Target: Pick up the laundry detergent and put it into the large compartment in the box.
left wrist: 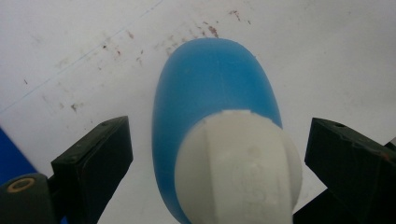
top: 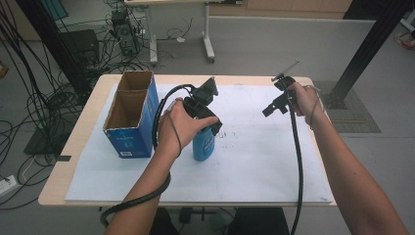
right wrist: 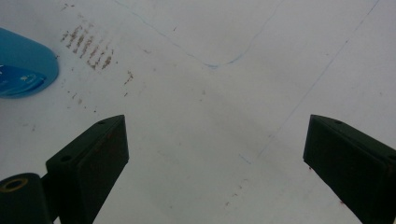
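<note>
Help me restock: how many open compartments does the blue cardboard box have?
2. The blue cardboard box stands on the white sheet's left part, split into a far compartment and a near compartment. Their bottoms are partly hidden from view.

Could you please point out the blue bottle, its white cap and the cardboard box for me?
blue bottle (top: 203, 147), high view, on its lower body.
white cap (left wrist: 238, 163), left gripper view, on the cap's top.
cardboard box (top: 126, 142), high view, on its blue front wall.

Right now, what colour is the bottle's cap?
White, on the blue plastic bottle; clearest in the left gripper view.
</note>
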`<state>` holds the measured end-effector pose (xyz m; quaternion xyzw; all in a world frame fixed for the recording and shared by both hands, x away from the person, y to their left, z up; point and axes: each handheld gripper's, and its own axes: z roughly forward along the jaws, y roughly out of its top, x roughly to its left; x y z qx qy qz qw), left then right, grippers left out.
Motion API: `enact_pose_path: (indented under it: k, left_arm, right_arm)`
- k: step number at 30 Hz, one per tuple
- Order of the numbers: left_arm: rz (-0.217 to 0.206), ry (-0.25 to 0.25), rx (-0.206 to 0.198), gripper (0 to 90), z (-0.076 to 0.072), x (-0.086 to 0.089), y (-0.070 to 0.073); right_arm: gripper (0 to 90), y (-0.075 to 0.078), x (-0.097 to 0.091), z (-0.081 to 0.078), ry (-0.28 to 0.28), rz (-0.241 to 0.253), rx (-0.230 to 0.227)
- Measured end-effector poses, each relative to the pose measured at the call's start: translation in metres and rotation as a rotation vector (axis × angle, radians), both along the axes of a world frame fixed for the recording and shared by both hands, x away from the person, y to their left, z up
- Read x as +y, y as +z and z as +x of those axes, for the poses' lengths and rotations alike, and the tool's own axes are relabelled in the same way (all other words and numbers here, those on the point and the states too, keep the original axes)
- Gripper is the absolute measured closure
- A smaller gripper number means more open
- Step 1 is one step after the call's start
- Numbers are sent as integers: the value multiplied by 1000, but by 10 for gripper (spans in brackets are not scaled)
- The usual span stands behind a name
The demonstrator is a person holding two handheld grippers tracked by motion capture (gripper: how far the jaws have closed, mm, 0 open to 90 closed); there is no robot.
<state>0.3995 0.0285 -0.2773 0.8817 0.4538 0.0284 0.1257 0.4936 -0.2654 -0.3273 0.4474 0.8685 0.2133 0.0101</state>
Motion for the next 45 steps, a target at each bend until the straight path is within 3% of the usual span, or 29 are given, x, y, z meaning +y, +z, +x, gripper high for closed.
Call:
enact_pose_path:
  k: [45]
  left_arm:
    - [1,4,2,79,1,1,0]
  right_arm:
    - [68,2,3,-1,16,3,2]
